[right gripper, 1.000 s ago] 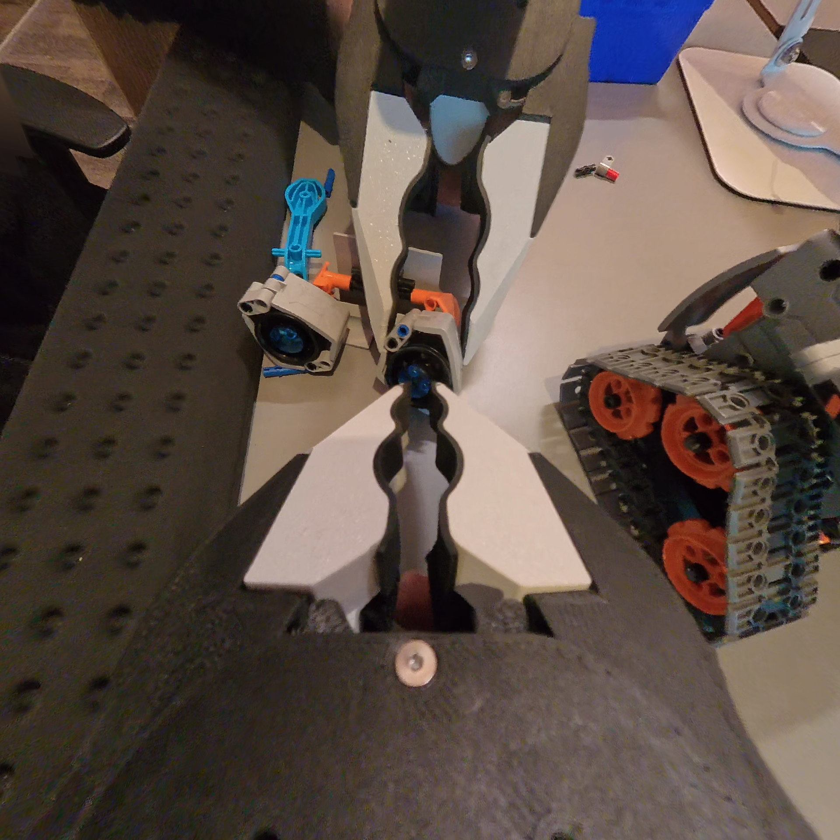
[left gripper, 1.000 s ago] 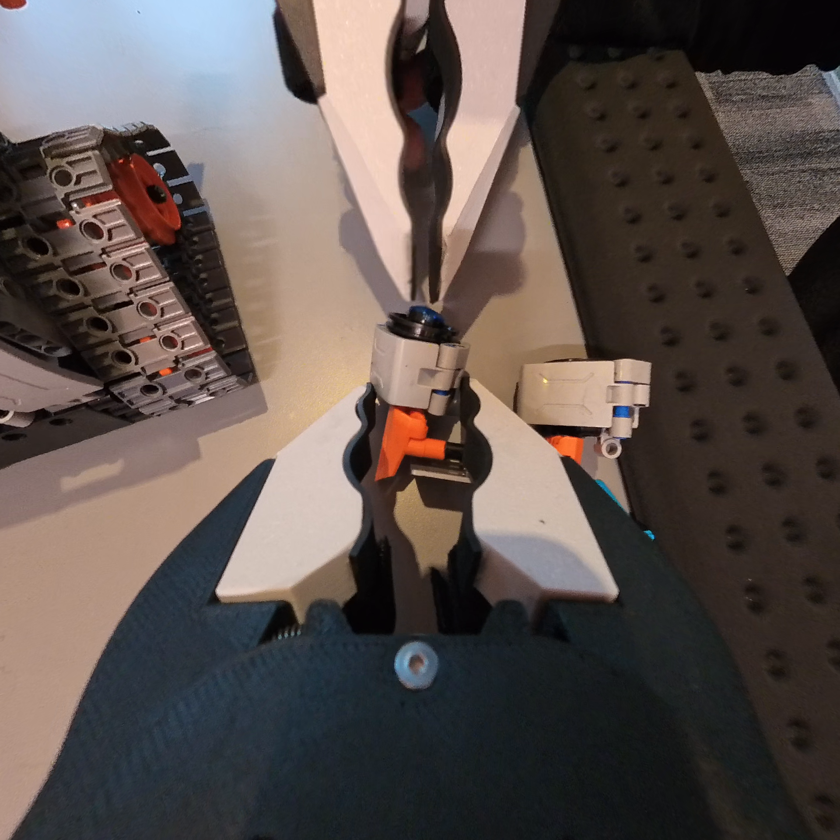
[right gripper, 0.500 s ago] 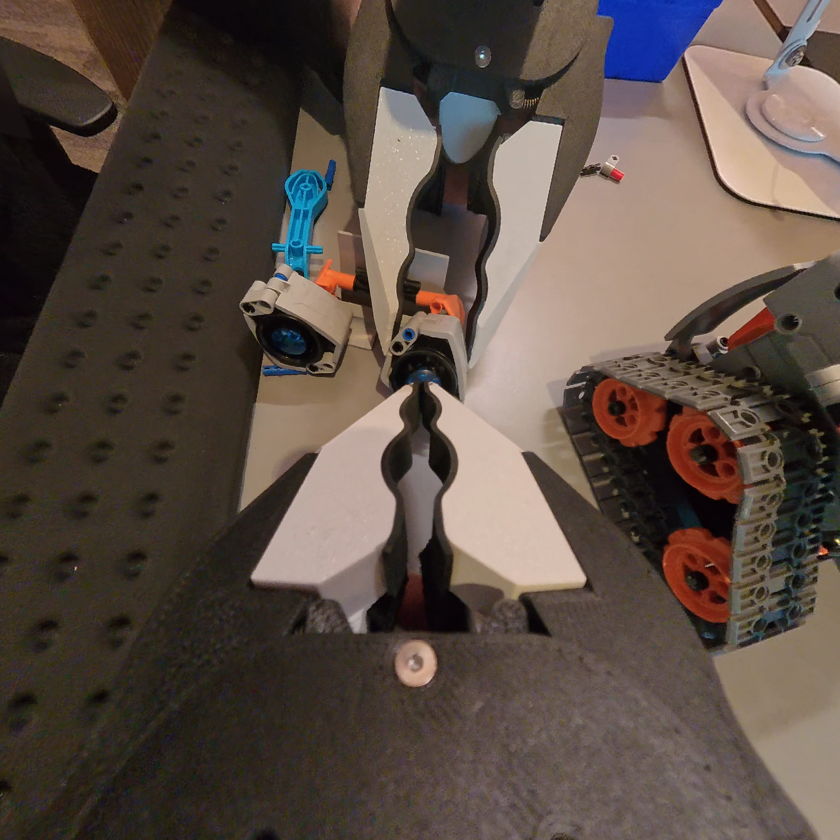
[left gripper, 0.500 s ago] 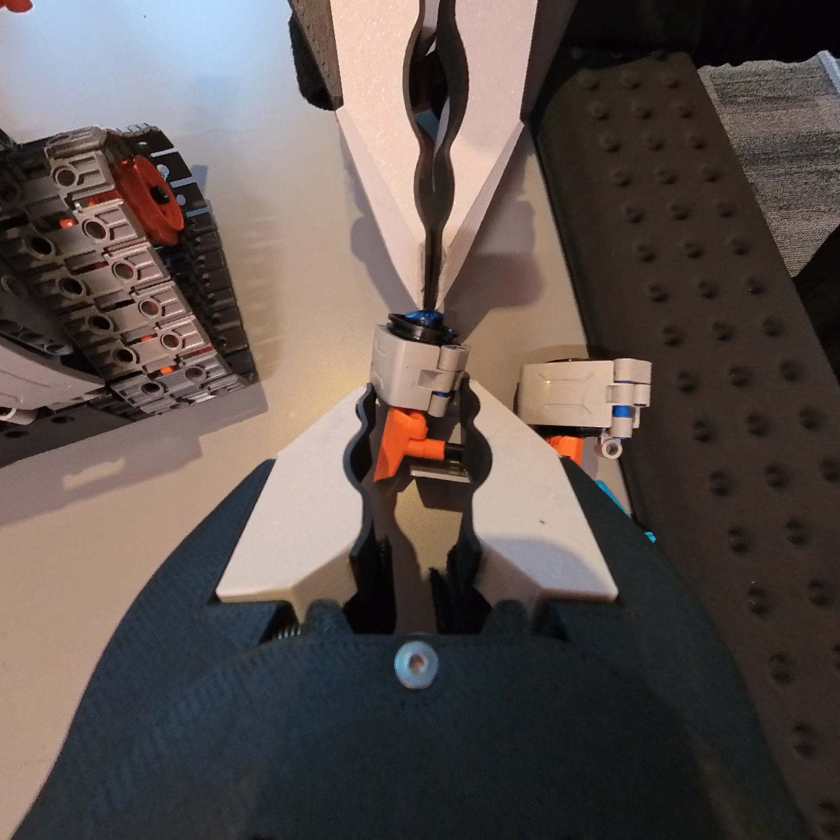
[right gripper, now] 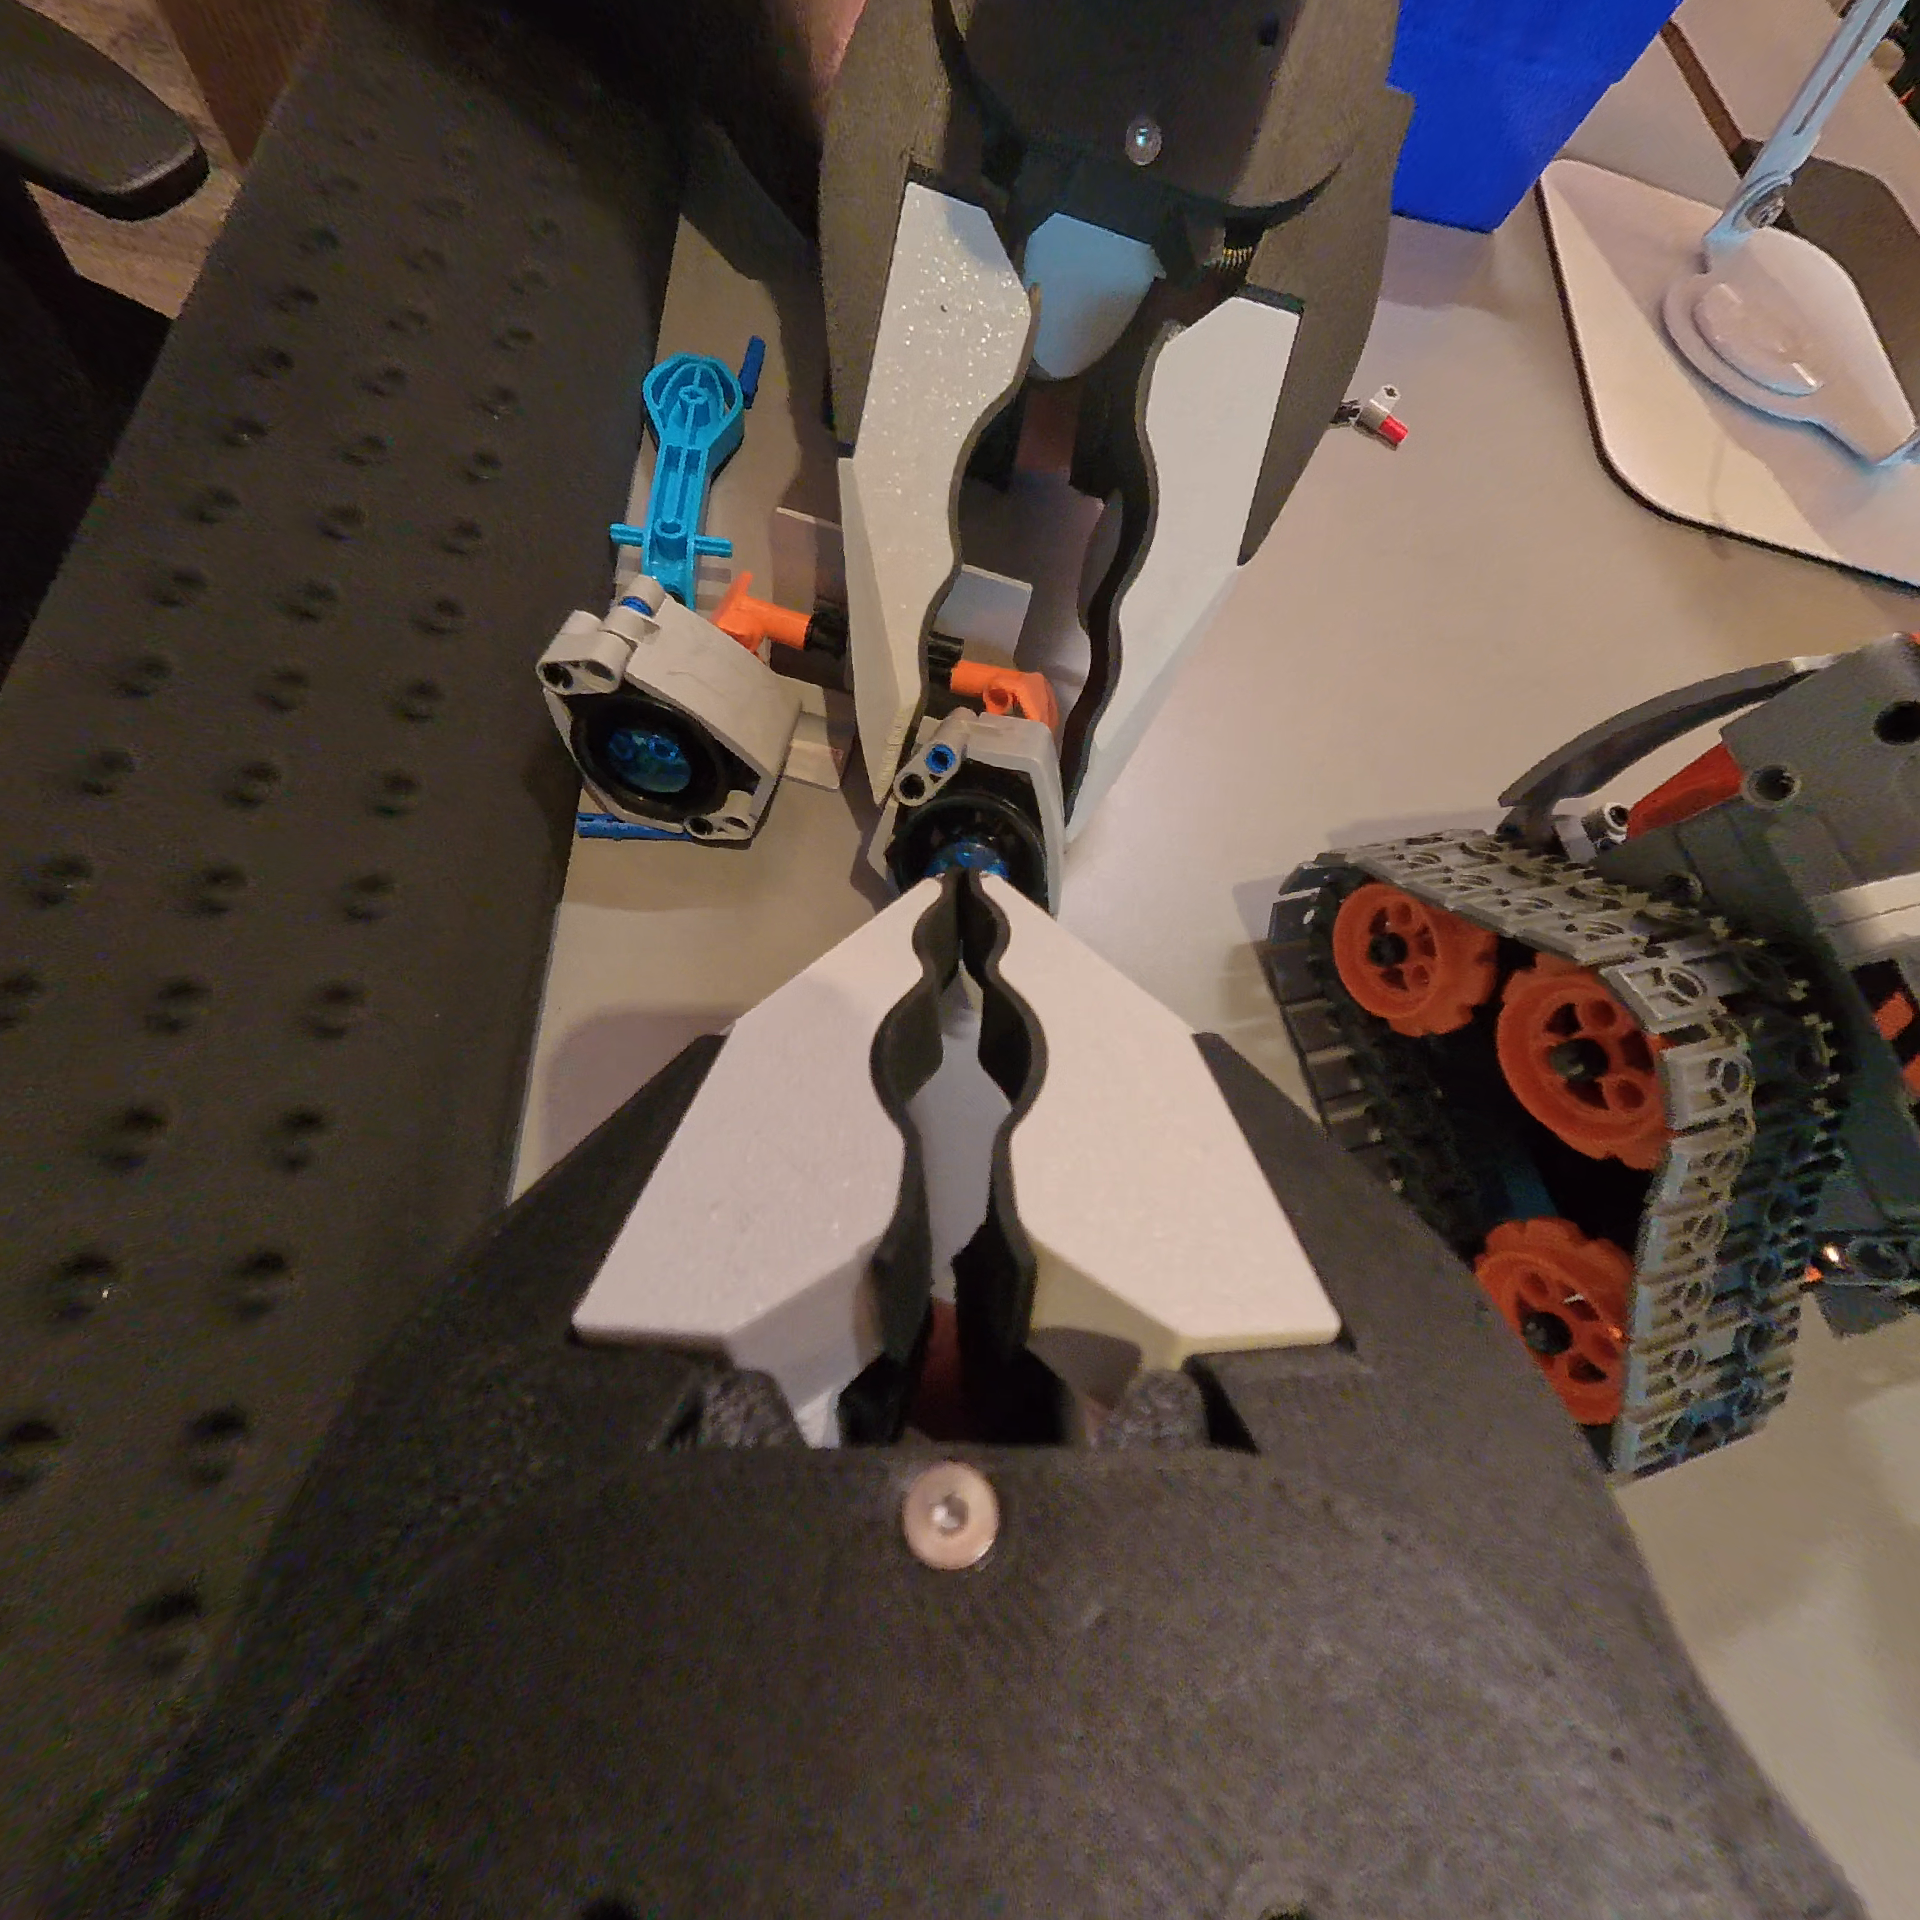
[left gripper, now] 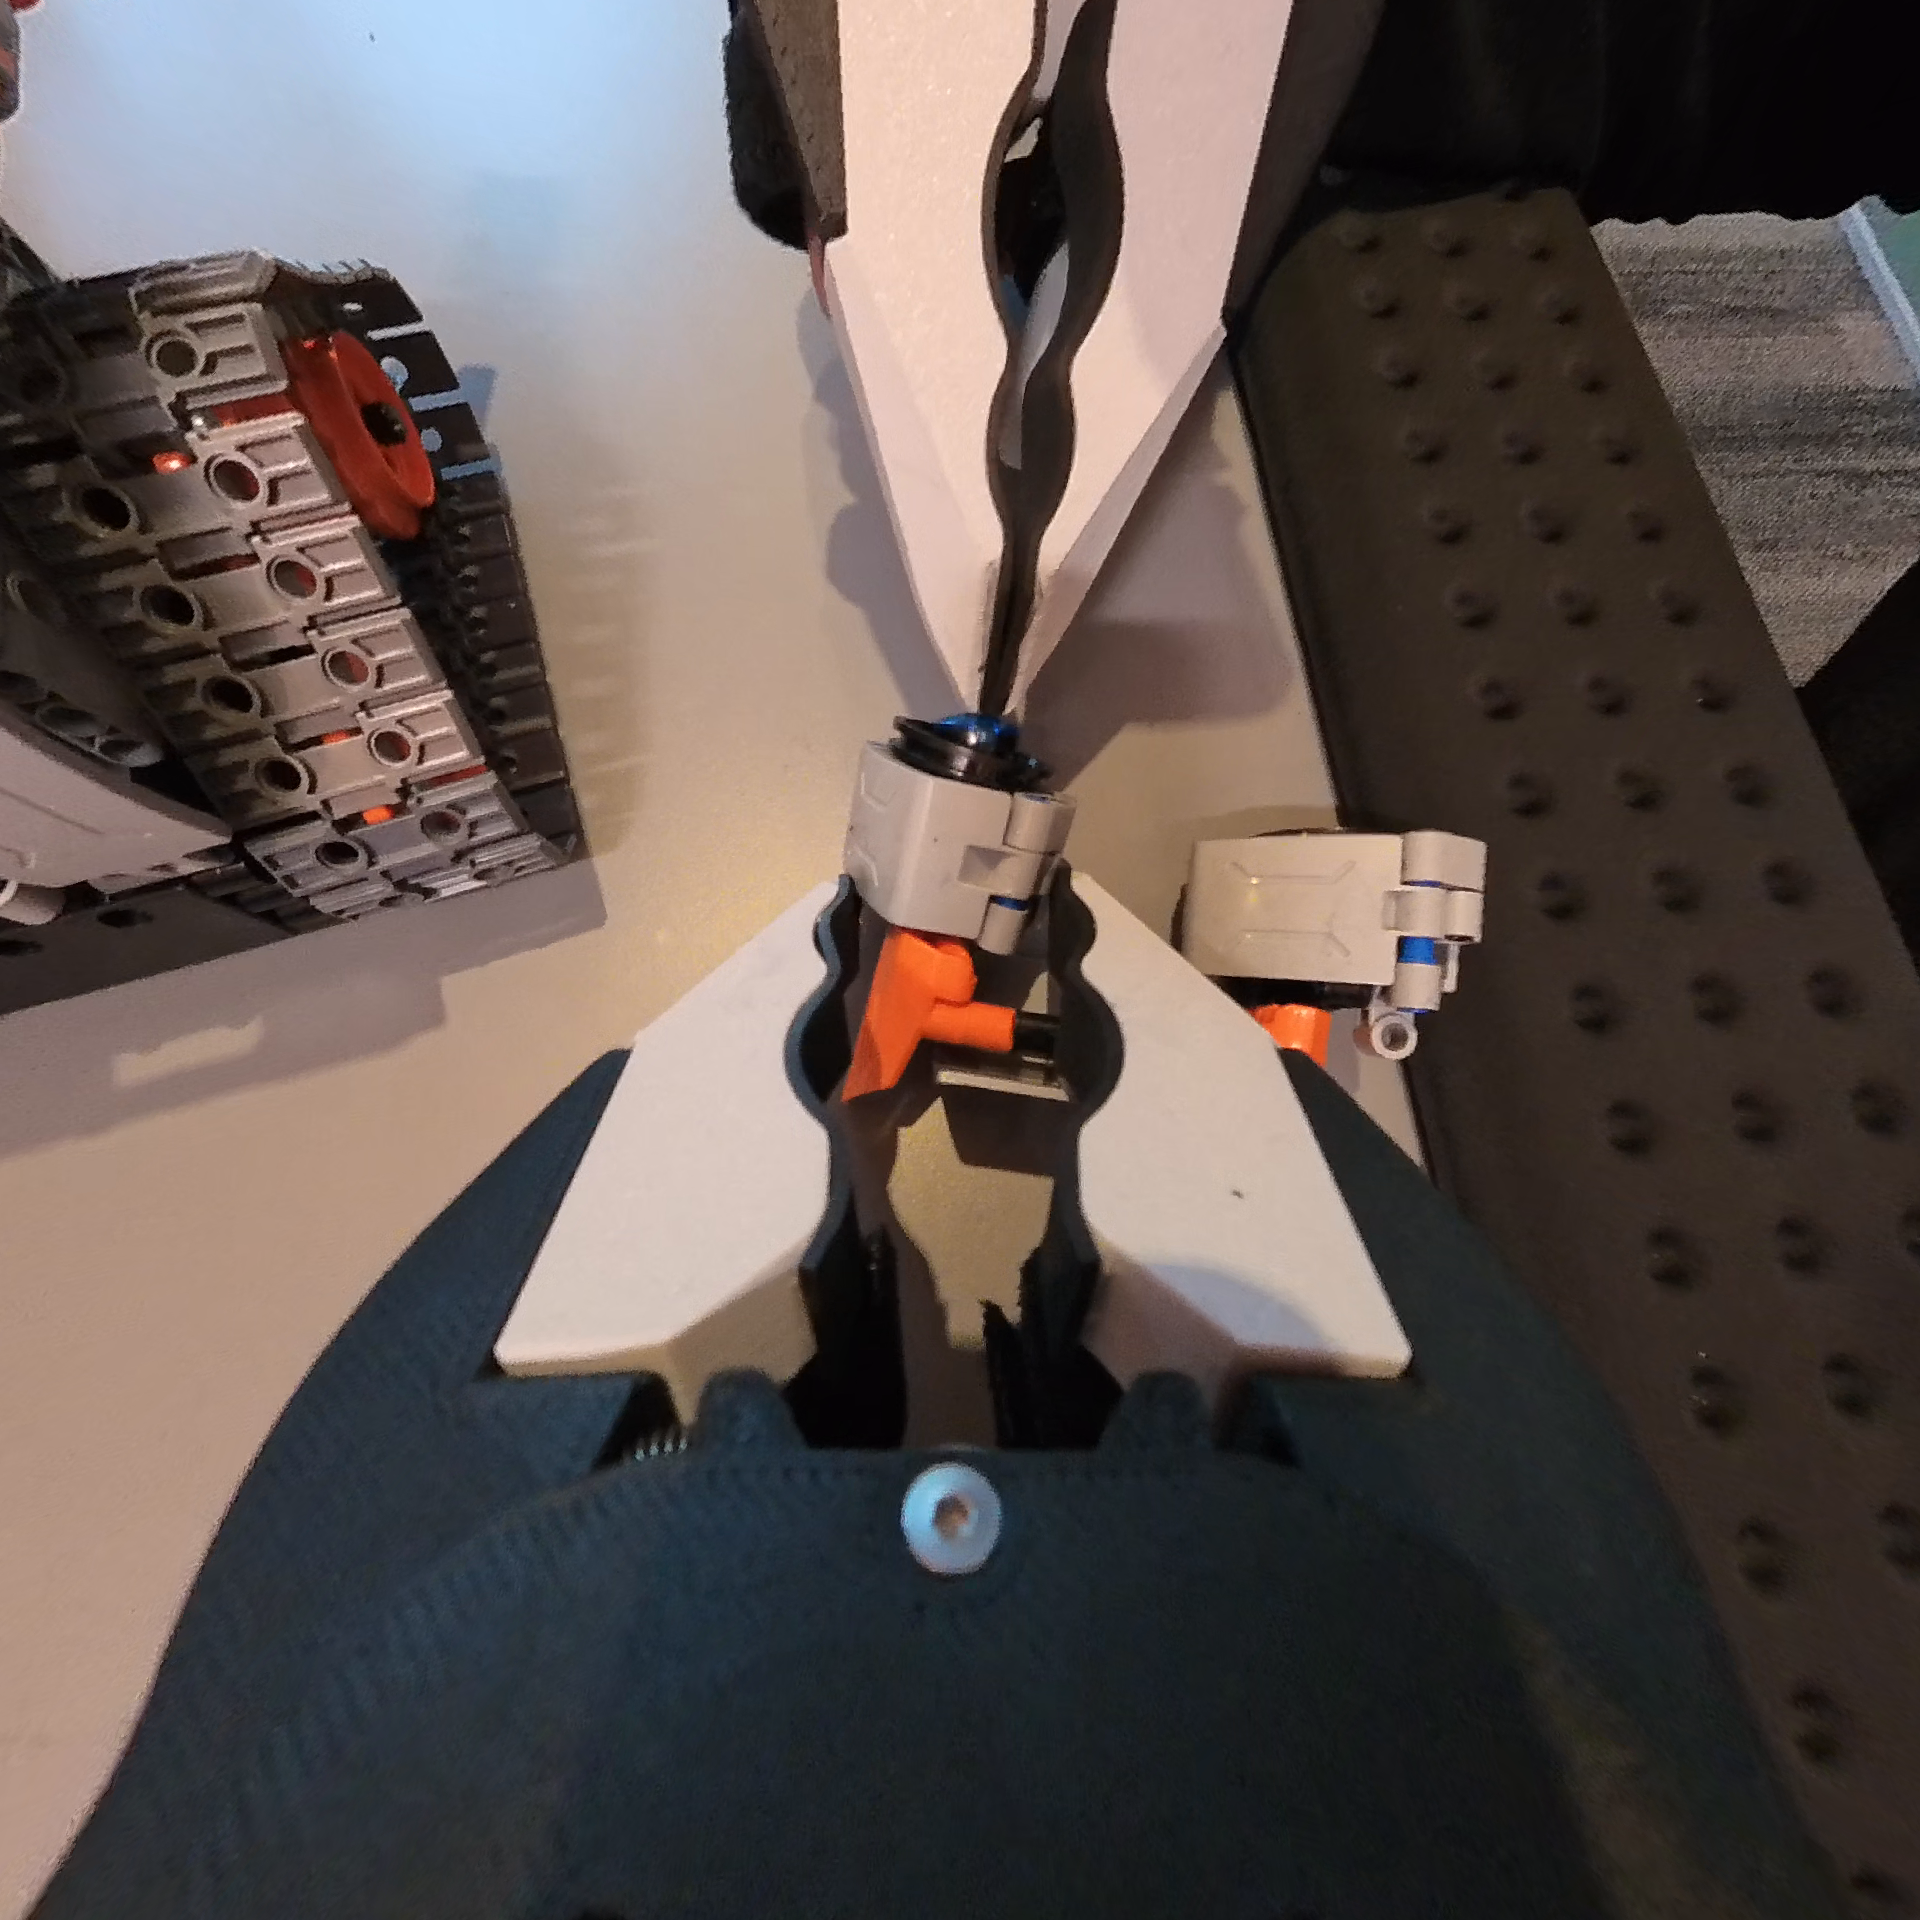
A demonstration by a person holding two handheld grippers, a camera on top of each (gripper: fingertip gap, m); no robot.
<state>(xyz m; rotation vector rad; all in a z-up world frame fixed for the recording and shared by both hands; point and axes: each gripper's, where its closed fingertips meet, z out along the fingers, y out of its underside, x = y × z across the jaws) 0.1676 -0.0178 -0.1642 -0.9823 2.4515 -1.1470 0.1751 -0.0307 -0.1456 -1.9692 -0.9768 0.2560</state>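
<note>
My left gripper [left gripper: 954,899] is shut on a small grey brick-built block [left gripper: 940,842] with an orange connector [left gripper: 914,997] behind it, holding it just above the table. My right gripper [right gripper: 961,888] faces it from the other side. Its tips are pinched on a blue pin [right gripper: 966,857] in the block's round black front [right gripper: 971,821]. The right gripper also shows at the top of the left wrist view [left gripper: 1000,675], and the left gripper at the top of the right wrist view [right gripper: 977,805]. A second, similar grey block [right gripper: 665,727] lies beside it, also seen in the left wrist view [left gripper: 1304,914].
A tracked brick vehicle with orange wheels [right gripper: 1558,1091] stands on the table, on the left in the left wrist view [left gripper: 260,623]. A black dotted mat [right gripper: 260,831] runs along the table edge. A blue wrench-like piece [right gripper: 681,457], a small red and grey part [right gripper: 1380,418], a white tray [right gripper: 1662,436] and a blue box [right gripper: 1507,104] lie beyond. Left and right tips are no more than a few centimetres apart. The left tips stand about 11 cm off the blue wrench-like piece [right gripper: 681,457].
My right gripper has closed from a narrow gap onto the blue pin and moved in closer to the block. The left gripper and block have stayed put.
</note>
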